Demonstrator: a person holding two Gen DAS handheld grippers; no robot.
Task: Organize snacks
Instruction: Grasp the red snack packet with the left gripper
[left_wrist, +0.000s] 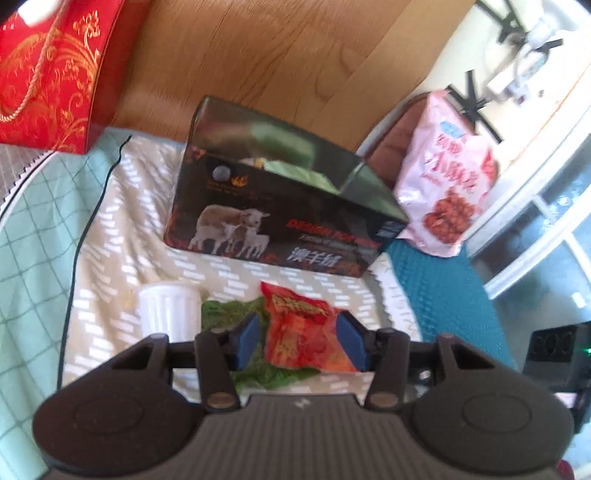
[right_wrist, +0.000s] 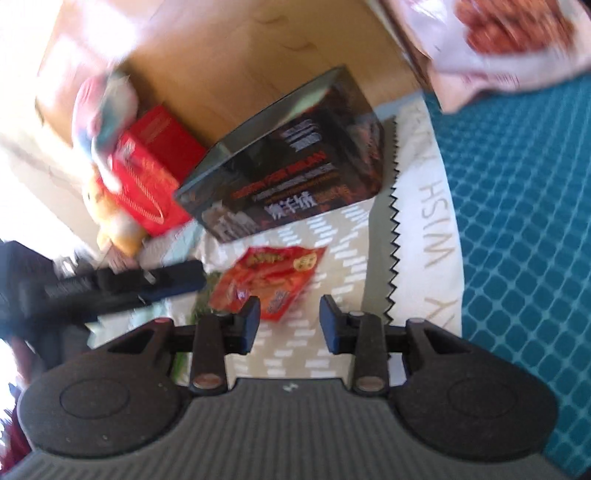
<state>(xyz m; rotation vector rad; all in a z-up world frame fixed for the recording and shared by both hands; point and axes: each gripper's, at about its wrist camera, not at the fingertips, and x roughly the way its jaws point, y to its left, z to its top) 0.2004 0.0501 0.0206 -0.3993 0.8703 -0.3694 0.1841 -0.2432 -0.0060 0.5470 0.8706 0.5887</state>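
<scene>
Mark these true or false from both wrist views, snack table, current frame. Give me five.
1. The red snack packet lies between the left gripper pads. True.
2. The right gripper is clamped on the dark box. False: nothing sits between its pads; the box stands further back.
3. A white ribbed cup stands beside the red snack packet. True.
4. The pink snack bag lies on top of the dark box. False: it leans off to the side, apart from the box.
5. A green packet lies partly under the red snack packet. True.
</scene>
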